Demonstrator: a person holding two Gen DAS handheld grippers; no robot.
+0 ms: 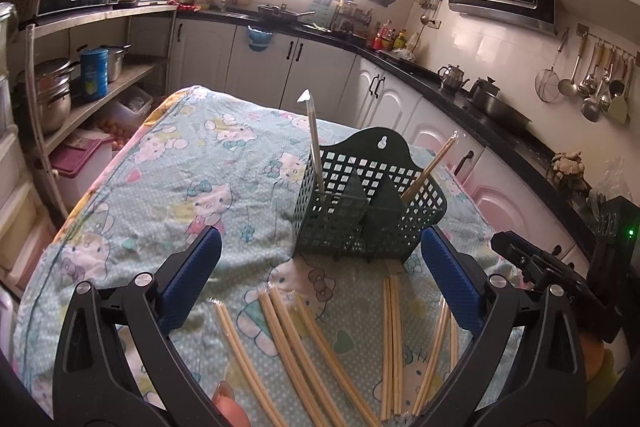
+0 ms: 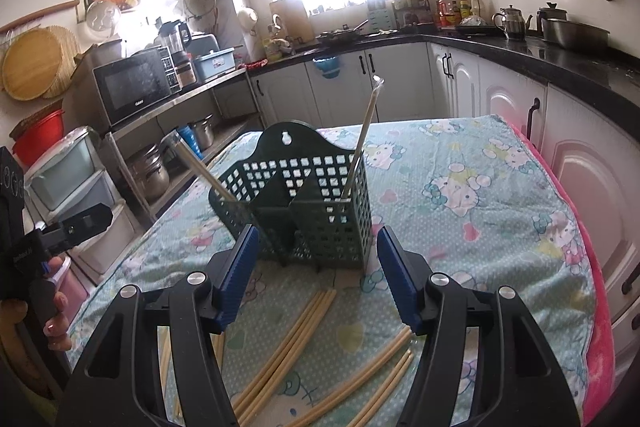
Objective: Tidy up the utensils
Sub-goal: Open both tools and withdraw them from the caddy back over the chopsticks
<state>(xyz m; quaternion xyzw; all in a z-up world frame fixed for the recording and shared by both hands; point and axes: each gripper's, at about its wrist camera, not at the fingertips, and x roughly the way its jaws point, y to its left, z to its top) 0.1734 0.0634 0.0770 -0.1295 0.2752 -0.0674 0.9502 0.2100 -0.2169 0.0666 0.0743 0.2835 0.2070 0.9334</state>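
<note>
At twelve o'clock: green basket (image 1: pixel 362 207), two wrapped chopstick pairs upright inside. Below: loose chopsticks (image 1: pixel 304 347) on cloth (image 1: pixel 168 187). My left claw (image 1: pixel 320 279) and right claw (image 2: pixel 314 273) both gape, empty.

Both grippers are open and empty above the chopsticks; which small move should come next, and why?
Probably lower the left gripper onto the wrapped chopstick pair under it and close. The green basket holds only two pairs, several lie on the cloth, and the right gripper is also empty.
</note>
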